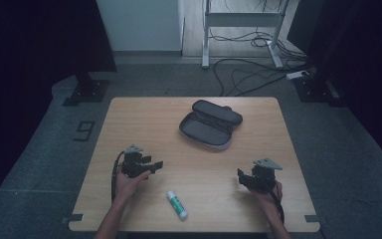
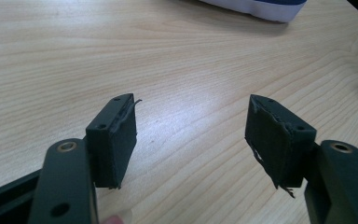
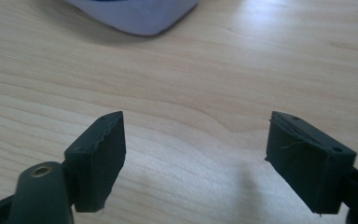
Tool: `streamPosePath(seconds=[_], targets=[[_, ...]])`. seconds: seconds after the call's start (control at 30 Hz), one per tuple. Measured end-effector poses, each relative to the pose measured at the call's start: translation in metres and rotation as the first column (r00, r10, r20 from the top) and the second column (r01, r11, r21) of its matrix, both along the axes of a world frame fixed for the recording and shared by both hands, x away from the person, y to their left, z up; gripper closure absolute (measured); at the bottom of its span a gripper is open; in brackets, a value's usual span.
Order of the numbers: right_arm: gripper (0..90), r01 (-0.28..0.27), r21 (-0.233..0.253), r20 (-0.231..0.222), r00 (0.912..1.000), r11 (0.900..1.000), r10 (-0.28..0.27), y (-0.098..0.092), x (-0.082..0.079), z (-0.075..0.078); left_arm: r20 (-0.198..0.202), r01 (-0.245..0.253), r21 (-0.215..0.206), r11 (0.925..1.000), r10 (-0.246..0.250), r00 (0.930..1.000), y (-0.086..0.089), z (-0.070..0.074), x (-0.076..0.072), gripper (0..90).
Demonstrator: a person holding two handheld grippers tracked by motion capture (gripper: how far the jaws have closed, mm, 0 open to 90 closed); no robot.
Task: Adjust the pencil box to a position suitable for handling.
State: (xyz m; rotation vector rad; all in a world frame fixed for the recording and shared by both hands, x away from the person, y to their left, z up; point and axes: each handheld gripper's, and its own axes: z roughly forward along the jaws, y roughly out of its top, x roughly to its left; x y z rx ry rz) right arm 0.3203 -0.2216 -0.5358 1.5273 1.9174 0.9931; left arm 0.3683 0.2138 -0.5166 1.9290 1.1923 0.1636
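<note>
An open grey zip case [image 1: 210,124] lies on the far middle of the wooden table [image 1: 144,119], its lid folded back. A white glue stick [image 1: 177,205] with a green label lies near the front edge, between the hands. My left gripper [image 1: 155,166] is held low at the left, jaws apart with bare wood between them [image 2: 191,135]; the case's pale edge [image 2: 261,9] shows ahead of it. My right gripper [image 1: 240,177] rests at the right, open and empty [image 3: 193,149], with the case's rim [image 3: 135,16] ahead of it.
Beyond the table's far edge is grey floor with a white desk frame [image 1: 243,20], loose cables [image 1: 248,74] and a power strip [image 1: 298,74]. A dark stand base [image 1: 87,89] sits at the far left. A "9" marker [image 1: 83,131] lies on the floor.
</note>
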Motion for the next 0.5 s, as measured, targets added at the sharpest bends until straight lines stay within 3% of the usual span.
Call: streamPosePath(seconds=[0.1, 0.27, 0.37, 0.5], targets=[[19.8, -0.011, 0.004, 0.003, 0.9999, 1.0, 0.011, 0.002, 0.003, 0.002, 0.006, -0.009, -0.016, 0.9998, 0.009, 0.9999, -0.001, 0.0, 0.002, 34.4], [20.2, -0.015, 0.017, 0.008, 0.9999, 1.0, 0.014, 0.003, 0.008, 0.005, -0.003, -0.019, -0.006, 0.9998, 0.019, 0.9998, -0.002, 0.0, 0.007, 34.8], [21.0, -0.011, 0.029, 0.007, 0.9999, 1.0, 0.011, 0.003, 0.013, 0.007, 0.03, -0.024, -0.026, 0.9994, 0.025, 0.9992, -0.006, 0.009, 0.012, 35.0], [21.3, -0.014, 0.043, 0.006, 0.9999, 0.999, 0.013, 0.003, 0.02, 0.013, 0.027, -0.015, -0.019, 0.9997, 0.016, 0.9995, -0.013, 0.012, 0.02, 35.0]])
